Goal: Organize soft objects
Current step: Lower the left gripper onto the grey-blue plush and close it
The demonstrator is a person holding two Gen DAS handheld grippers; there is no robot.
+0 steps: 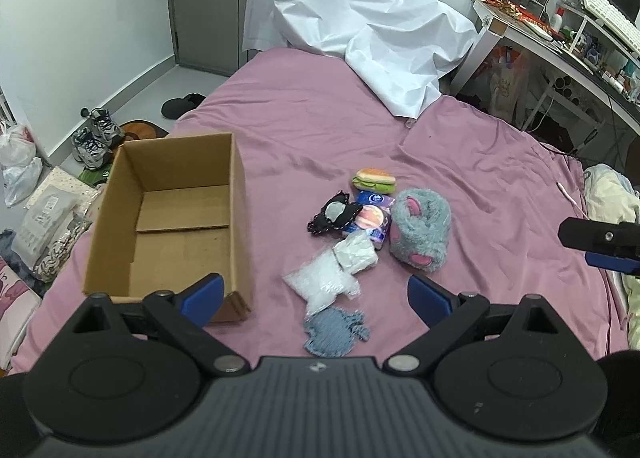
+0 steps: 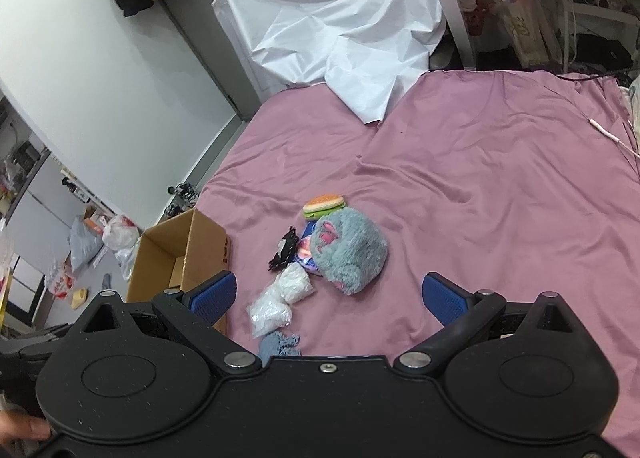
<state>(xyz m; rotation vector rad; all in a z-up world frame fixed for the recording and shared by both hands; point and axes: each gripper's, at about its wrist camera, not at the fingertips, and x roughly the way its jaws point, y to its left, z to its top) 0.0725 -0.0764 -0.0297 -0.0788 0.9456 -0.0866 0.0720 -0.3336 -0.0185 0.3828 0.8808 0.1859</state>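
Observation:
An open cardboard box (image 1: 168, 214) stands empty on the pink bed, also in the right wrist view (image 2: 176, 254). To its right lies a pile of soft things: a plush burger (image 1: 374, 179), a black lacy piece (image 1: 334, 214), a blue printed packet (image 1: 370, 218), a grey-and-pink fluffy toy (image 1: 420, 234) (image 2: 350, 250), two white crinkly bags (image 1: 324, 284), and a blue knitted piece (image 1: 334, 330). My left gripper (image 1: 316, 298) is open and empty above the near end of the pile. My right gripper (image 2: 328, 298) is open and empty, also near the pile; it shows in the left wrist view (image 1: 600, 242).
A white sheet (image 1: 360, 22) drapes over the far end of the bed. A cluttered desk (image 1: 560, 30) stands at the far right. Shoes (image 1: 94, 136) and bags (image 1: 20, 162) lie on the floor left of the bed. A white cable (image 2: 608, 134) lies at the bed's right.

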